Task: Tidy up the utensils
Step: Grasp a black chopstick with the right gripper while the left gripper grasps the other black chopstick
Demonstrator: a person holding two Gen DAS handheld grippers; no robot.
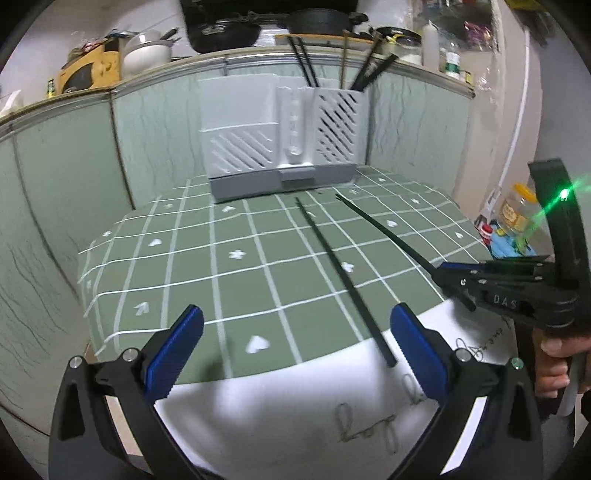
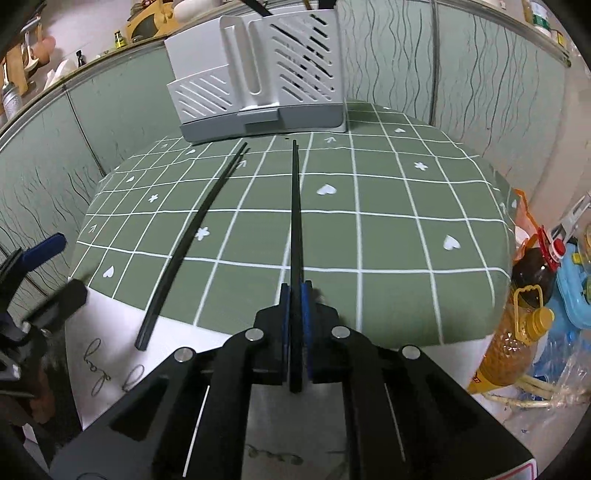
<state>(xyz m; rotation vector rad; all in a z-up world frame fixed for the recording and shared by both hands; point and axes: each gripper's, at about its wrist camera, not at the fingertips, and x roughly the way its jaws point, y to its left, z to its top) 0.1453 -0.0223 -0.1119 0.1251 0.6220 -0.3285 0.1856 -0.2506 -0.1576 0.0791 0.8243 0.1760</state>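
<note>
A grey slotted utensil holder [image 1: 280, 140] stands at the far edge of the green checked tablecloth [image 1: 207, 258]; several chopsticks stick out of its right compartment [image 1: 338, 122]. It also shows in the right wrist view [image 2: 258, 74]. My right gripper [image 2: 295, 295] is shut on a black chopstick [image 2: 295, 206] that points toward the holder; this gripper shows in the left wrist view [image 1: 448, 273] with its chopstick [image 1: 384, 229]. Another black chopstick [image 1: 340, 273] lies on the cloth, also in the right wrist view [image 2: 192, 236]. My left gripper [image 1: 295, 354] is open and empty, its right finger near that chopstick's near end.
A white sheet with handwriting [image 1: 295, 413] lies at the cloth's near edge. Oil bottles [image 2: 517, 332] and a blue object [image 2: 572, 288] sit below the table on the right. A shelf with pots [image 1: 221, 33] runs behind the green panels.
</note>
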